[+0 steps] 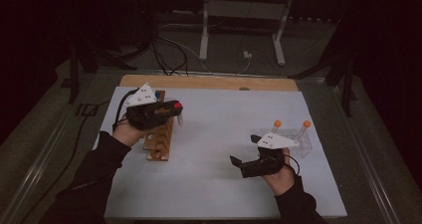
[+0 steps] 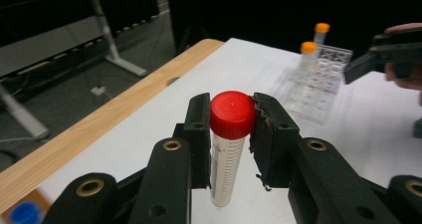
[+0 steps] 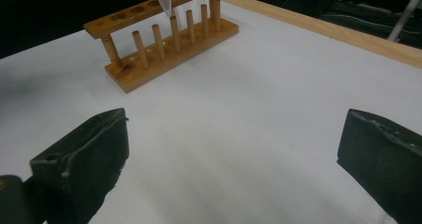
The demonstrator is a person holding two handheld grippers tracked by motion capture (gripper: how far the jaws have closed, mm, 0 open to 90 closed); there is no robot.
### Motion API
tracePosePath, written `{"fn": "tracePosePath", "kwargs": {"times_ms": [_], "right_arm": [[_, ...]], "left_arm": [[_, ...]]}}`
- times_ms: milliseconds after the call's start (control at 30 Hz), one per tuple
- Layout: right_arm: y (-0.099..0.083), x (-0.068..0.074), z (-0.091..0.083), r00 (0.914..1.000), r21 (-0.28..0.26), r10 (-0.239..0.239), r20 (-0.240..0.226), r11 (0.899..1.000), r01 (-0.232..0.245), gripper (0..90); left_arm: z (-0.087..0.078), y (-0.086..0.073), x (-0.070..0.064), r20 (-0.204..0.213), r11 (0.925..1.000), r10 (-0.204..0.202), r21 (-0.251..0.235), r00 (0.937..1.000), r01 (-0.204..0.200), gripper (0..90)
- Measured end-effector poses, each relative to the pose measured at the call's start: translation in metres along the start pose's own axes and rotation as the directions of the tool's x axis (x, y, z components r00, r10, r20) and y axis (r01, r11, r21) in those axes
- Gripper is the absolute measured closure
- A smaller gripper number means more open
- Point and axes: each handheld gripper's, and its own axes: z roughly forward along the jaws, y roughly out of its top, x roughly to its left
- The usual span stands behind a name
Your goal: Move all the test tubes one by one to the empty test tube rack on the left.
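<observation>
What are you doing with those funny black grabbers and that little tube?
A person holds a tool in each hand at a white table. The left tool is clamped on a red-capped tube, held upright in the air near the wooden rack. The right tool is open and holds nothing, hovering over the table. Two orange-capped tubes stand in a clear rack on the right side.
</observation>
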Motion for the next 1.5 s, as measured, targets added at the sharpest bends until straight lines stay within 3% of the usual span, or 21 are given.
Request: {"fn": "tracePosePath", "kwargs": {"times_ms": [300, 733, 1500], "right_arm": [[0.000, 0.001, 0.001, 1.0000, -0.001, -0.002, -0.003, 1.000, 0.002, 0.0], [0.000, 0.000, -0.001, 1.0000, -0.006, 0.002, -0.008, 1.000, -0.002, 0.0], [-0.001, -0.001, -0.004, 1.0000, -0.016, 0.006, -0.004, 1.000, -0.006, 0.0]], "left_arm": [[-0.019, -0.009, 0.018, -0.079, 0.9997, -0.024, 0.004, 0.9966, 0.025, 71.8], [-0.031, -0.031, 0.041, -0.189, 0.9976, -0.058, 0.027, 0.9802, 0.064, 71.8], [-0.010, -0.075, 0.046, -0.197, 0.9880, -0.119, 0.073, 0.9732, 0.136, 71.8]]}}
